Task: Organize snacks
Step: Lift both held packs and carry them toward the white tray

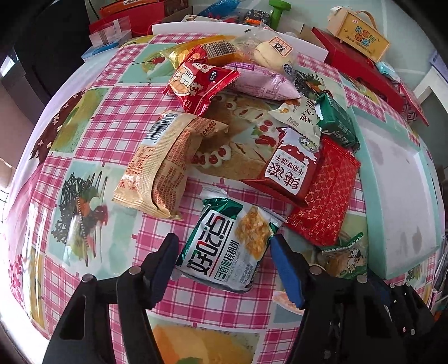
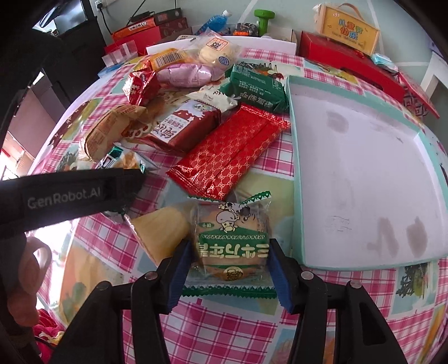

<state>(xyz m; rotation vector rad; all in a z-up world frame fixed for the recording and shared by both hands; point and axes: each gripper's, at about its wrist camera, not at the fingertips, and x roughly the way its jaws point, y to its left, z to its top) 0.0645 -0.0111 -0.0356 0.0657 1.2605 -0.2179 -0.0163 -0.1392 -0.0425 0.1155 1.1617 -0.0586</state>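
A white-and-green walnut cookie packet (image 1: 224,246) sits between the fingers of my left gripper (image 1: 224,238), and both pads press its sides. My right gripper (image 2: 229,243) straddles a clear, green-printed round cookie packet (image 2: 229,240) that lies flat on the checked tablecloth. Its blue pads (image 2: 182,266) stand just beside the uncrumpled wrapper. A white tray with a teal rim (image 2: 364,168) lies right of that packet, also seen as the tray (image 1: 392,182). Several more snack packets are piled behind, among them a red patterned one (image 2: 229,156) and a tan one (image 1: 159,165).
The left gripper's black body (image 2: 70,196) crosses the right wrist view at left, with a person's hand (image 2: 22,274) below it. Red boxes (image 2: 350,64), a yellow carry box (image 2: 347,30), a green dumbbell (image 2: 264,19) and a bottle crowd the table's far edge.
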